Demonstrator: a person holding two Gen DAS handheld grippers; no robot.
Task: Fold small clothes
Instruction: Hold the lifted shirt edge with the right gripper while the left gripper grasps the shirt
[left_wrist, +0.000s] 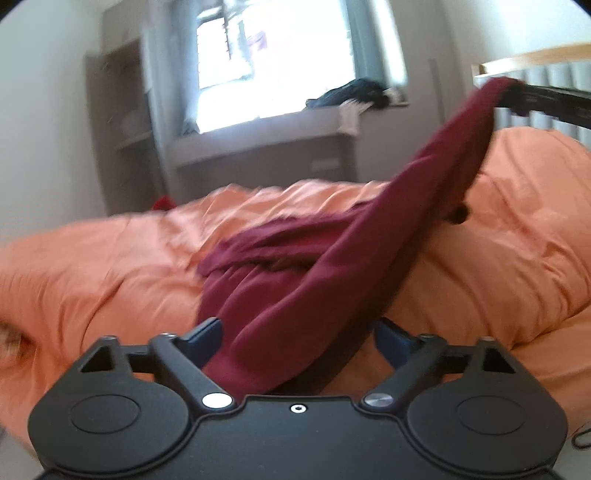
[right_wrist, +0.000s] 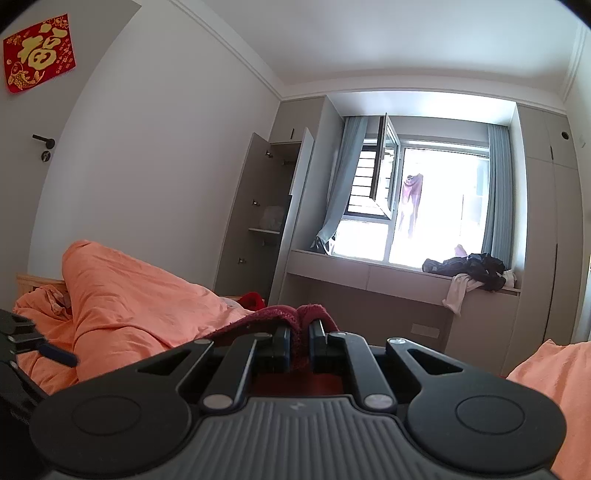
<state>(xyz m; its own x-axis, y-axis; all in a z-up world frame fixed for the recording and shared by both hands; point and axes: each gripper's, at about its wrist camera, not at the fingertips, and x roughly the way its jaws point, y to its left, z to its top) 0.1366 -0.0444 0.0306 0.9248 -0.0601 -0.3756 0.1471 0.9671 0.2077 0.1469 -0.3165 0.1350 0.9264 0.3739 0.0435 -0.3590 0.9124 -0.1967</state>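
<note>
A dark red garment (left_wrist: 317, 266) lies stretched over the orange duvet (left_wrist: 110, 266). One end is lifted high at the upper right, where my right gripper (left_wrist: 517, 98) is shut on it. In the right wrist view my right gripper (right_wrist: 298, 343) pinches a bunched fold of the dark red garment (right_wrist: 295, 317) between its closed fingers. My left gripper (left_wrist: 295, 339) is open, its blue pads wide apart, with the garment's near end hanging between them; whether cloth touches the pads is unclear. The left gripper also shows at the left edge of the right wrist view (right_wrist: 37, 350).
The orange duvet (right_wrist: 122, 295) is bunched up on the bed. A window ledge (right_wrist: 369, 267) holds a pile of dark clothes (right_wrist: 469, 269). An open wardrobe (right_wrist: 266, 206) stands by the wall. A red item (right_wrist: 253, 300) lies beyond the bed.
</note>
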